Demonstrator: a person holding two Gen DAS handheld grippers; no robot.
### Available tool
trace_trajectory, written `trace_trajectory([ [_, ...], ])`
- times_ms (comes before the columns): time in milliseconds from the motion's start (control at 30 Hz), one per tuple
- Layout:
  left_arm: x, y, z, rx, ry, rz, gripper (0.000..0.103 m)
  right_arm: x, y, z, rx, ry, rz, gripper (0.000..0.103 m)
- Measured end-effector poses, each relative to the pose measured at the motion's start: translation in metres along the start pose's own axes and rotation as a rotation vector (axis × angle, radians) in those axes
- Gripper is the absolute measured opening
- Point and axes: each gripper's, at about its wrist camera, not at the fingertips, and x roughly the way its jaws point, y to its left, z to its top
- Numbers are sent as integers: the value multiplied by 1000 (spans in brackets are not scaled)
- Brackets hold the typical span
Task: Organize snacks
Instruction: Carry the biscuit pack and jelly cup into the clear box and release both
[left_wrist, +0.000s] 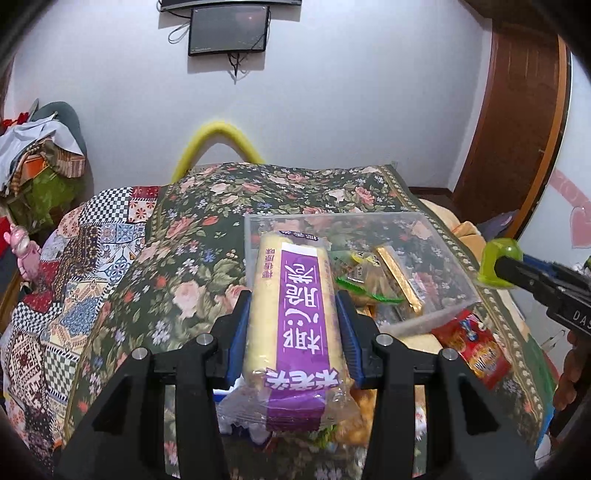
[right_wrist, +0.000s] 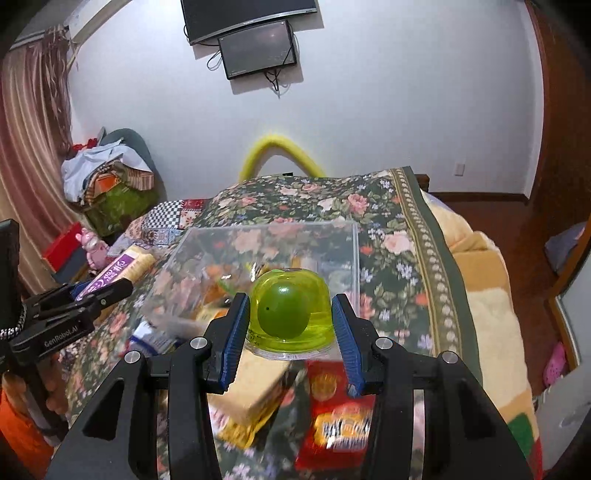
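Note:
My left gripper (left_wrist: 293, 306) is shut on a long yellow snack pack with a purple label (left_wrist: 295, 306), held above the bed near the front left corner of the clear plastic box (left_wrist: 439, 314). It also shows in the right wrist view (right_wrist: 122, 271). My right gripper (right_wrist: 290, 314) is shut on a green jelly cup (right_wrist: 290, 314), held just in front of the box (right_wrist: 354, 258). The jelly cup also shows at the right of the left wrist view (left_wrist: 496, 267). The box holds several snacks, among them a gold bar (left_wrist: 399, 278) and green-wrapped packs (left_wrist: 354, 280).
A floral blanket (left_wrist: 207, 258) covers the bed. A red snack bag (right_wrist: 340, 417) and a yellow pack (right_wrist: 255, 395) lie on it below my right gripper. Piled clothes (right_wrist: 107, 173) sit at the left by the wall. Floor lies to the right of the bed.

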Motion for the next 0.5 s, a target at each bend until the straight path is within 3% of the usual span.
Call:
trace_trajectory([
  [500,72,-5,24,-8,76,12,44,74,-18,31,-26,96,-54,43],
])
